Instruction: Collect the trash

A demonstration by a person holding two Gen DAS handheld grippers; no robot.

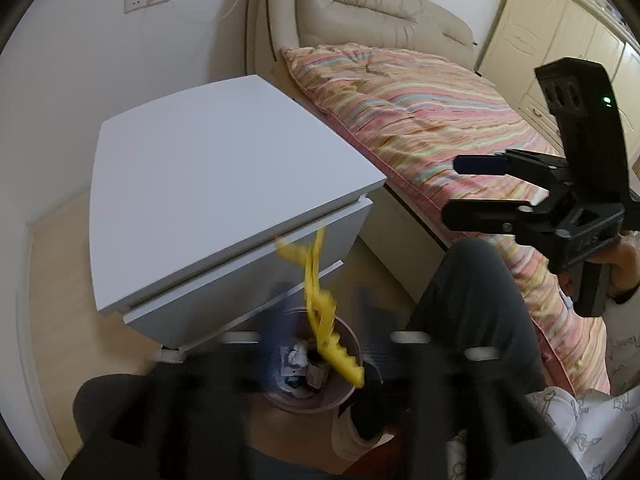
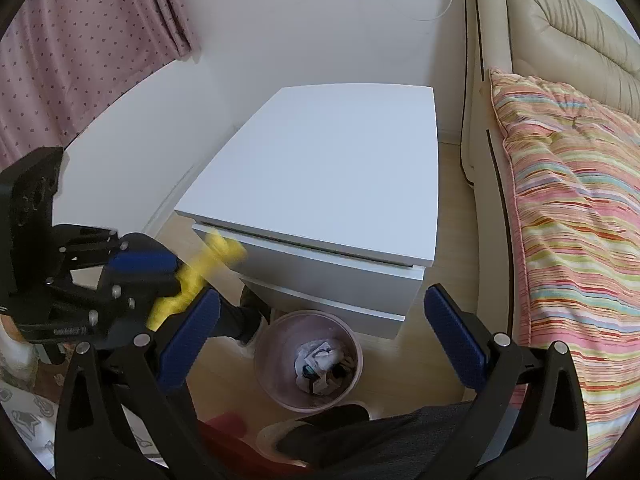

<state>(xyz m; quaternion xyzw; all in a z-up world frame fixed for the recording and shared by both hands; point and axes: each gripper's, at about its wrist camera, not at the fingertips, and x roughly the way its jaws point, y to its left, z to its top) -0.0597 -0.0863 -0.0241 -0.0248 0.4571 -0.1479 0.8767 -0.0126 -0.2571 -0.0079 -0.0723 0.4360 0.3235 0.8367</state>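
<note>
Position: I hold both claws tilted down over the floor in front of a white nightstand (image 2: pixel 320 168), which stands next to a bed with a striped quilt (image 2: pixel 568 200).

Left claw (image 2: pixel 162 290): spread. In its own view the fingers are smeared by blur, but they stand well apart with no pad pressing on anything. A yellow piece of trash (image 1: pixel 332 344) with a saw-toothed edge shows between them, itself blurred and stretched into a long streak. It hangs in the air directly above the pink bin (image 2: pixel 276 384), its lower end at about the level of the rim. From the right wrist view it appears as a yellow smear just beyond the left claw's blue pad. I cannot tell whether it touches that pad.

Right claw (image 2: pixel 322 294): spread wide, with both blue pads bare and nothing between them. It points down toward the nightstand's lower drawer and the bin. From the left wrist view it sits off to the side, over the edge of the quilt.

Bin: upright on the wooden floor, just in front of the nightstand. It holds crumpled white paper (image 2: pixel 316 356) and some small dark scraps.

Also noted: my legs in dark trousers (image 1: pixel 472 300) flank the bin, with one foot close to its rim.
</note>
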